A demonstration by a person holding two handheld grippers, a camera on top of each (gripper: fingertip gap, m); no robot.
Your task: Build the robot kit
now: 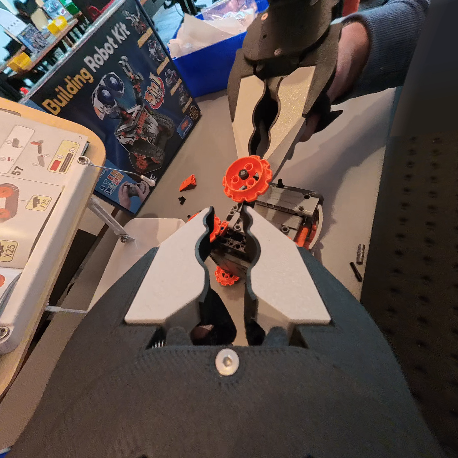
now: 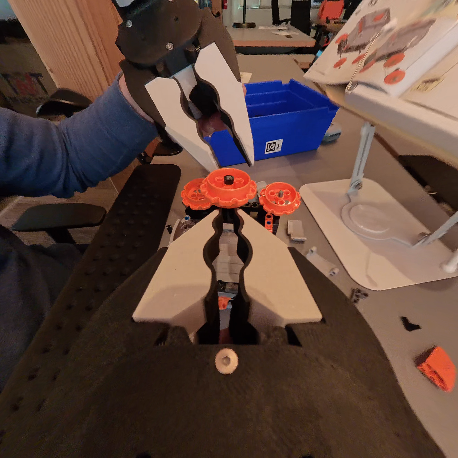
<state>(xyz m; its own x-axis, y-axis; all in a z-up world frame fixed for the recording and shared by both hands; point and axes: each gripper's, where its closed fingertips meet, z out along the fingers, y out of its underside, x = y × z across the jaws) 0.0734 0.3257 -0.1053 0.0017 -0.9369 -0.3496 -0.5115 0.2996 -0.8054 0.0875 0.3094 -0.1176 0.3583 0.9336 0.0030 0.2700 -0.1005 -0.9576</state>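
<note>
My left gripper (image 1: pixel 226 210) at frame centre, narrow, clamped on grey-black brick model (image 1: pixel 287 210) standing on grey table (image 1: pixel 215 138). My right gripper (image 2: pixel 228 212) at frame centre, nearly closed, pinching black axle under big orange wheel (image 2: pixel 229 187). Two smaller orange wheels flank it: one left (image 2: pixel 192 195), one right (image 2: pixel 280 198). Blue bin (image 2: pixel 292 119) behind, upper middle. Booklet stand (image 2: pixel 371 230) right. Loose orange piece (image 2: pixel 437 368) lower right. Kit box (image 1: pixel 119 99) upper left in left wrist view.

Book stand (image 2: pixel 371 238) and blue bin (image 2: pixel 292 116) hem the model (image 1: pixel 285 213); table (image 1: pixel 218 148) between is open.
</note>
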